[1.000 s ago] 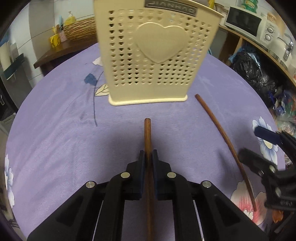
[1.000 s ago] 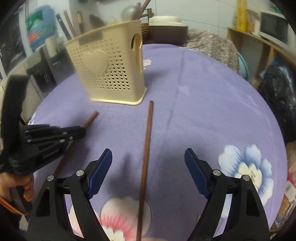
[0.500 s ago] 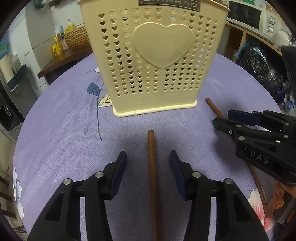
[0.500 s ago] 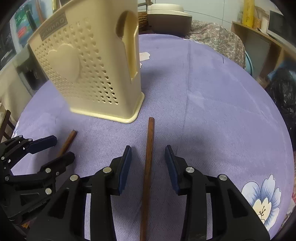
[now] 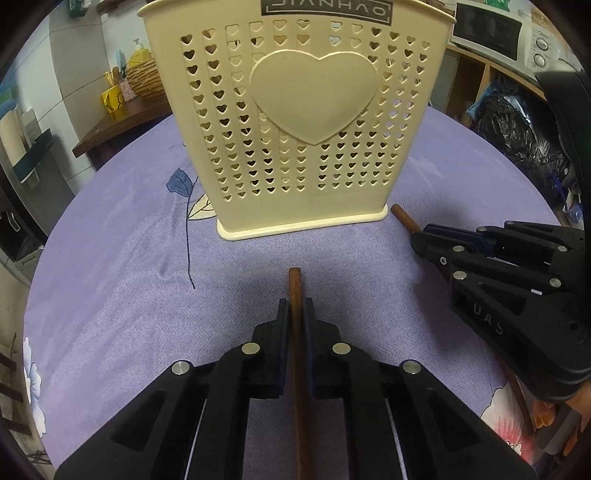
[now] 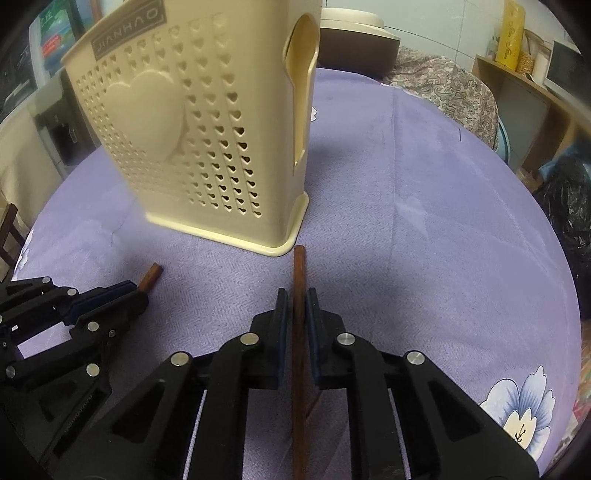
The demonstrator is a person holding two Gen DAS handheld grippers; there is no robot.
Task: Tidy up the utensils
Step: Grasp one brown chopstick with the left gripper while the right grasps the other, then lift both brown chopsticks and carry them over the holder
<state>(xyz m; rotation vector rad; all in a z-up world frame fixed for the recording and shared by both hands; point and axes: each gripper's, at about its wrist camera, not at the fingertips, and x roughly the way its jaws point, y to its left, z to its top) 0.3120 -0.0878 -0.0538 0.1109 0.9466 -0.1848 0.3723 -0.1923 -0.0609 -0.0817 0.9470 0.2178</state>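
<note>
A cream utensil holder (image 5: 295, 122) with heart-shaped holes stands on the purple tablecloth (image 5: 122, 280). Two brown wooden chopsticks lie in front of it. My left gripper (image 5: 295, 308) is closing its jaws on one chopstick (image 5: 294, 282), pads pressed to its sides near the far tip. My right gripper (image 6: 297, 295) is closing on the other chopstick (image 6: 299, 266), pads tight against it, its tip close to the holder's (image 6: 207, 147) corner. Each view shows the other gripper: the right gripper (image 5: 421, 236) on its chopstick (image 5: 402, 218), the left gripper (image 6: 136, 291) on its chopstick (image 6: 151, 277).
The round table's edge curves close on both sides. A wooden side table with a wicker basket (image 5: 144, 79) stands back left. Shelves with a microwave (image 5: 491, 27) and a black bag (image 5: 517, 136) are at the right. A patterned fabric seat (image 6: 450, 92) sits behind the table.
The left gripper let go of its chopstick, slid toward the holder and shut again nearer the tip. The right gripper moved forward over the other chopstick and closed from wide open onto it.
</note>
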